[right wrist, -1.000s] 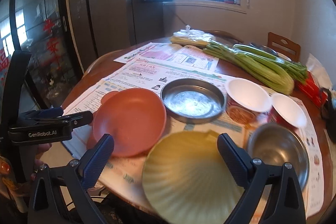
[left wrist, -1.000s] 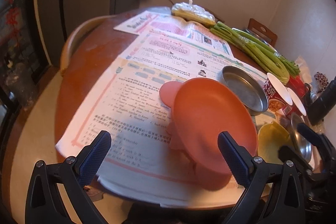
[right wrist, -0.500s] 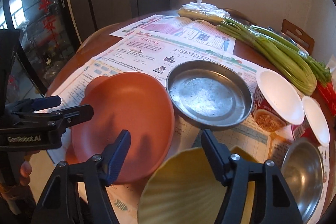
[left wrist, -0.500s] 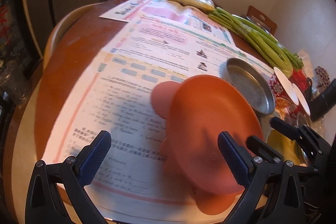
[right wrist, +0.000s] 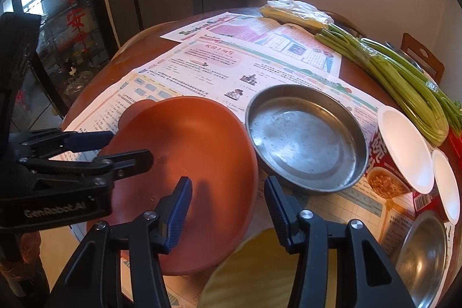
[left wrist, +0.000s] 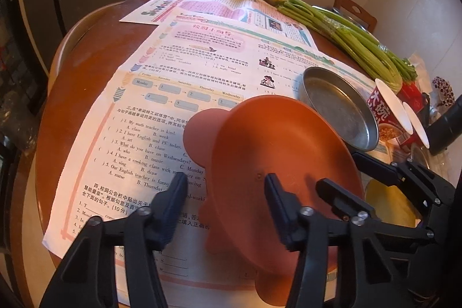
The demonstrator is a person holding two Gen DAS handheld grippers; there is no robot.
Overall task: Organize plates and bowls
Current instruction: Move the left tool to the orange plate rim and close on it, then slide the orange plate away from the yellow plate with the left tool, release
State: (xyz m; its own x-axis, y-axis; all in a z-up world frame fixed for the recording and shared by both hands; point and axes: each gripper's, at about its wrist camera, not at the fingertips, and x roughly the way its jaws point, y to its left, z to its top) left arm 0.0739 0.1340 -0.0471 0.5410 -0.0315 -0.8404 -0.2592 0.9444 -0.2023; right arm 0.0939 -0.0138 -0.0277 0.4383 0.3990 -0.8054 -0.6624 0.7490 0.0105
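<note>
An orange plate [left wrist: 277, 152] [right wrist: 184, 140] with rounded pink lobes at its edge lies on the newspaper. My left gripper [left wrist: 223, 192] [right wrist: 130, 147] straddles the plate's left rim, one finger over the dish and the other outside over the paper. Its jaws are closing and the pads stand clear of the rim. My right gripper [right wrist: 228, 198] [left wrist: 336, 169] straddles the right rim in the same way, jaws closing, with no pad pressing on the plate. A yellow scalloped plate [right wrist: 254, 264] [left wrist: 389, 204] lies just below the right gripper.
A steel plate [right wrist: 306, 134] sits right of the orange plate. Further right are two noodle cups [right wrist: 401, 146] and a steel bowl [right wrist: 424, 250]. Celery stalks [right wrist: 404, 71] and a plastic bag [right wrist: 294, 13] lie at the back. The round table's edge [left wrist: 46, 134] is near on the left.
Both grippers came down towards the orange plate and narrowed from wide open. The right one shifted left from over the yellow plate to the orange plate's right rim.
</note>
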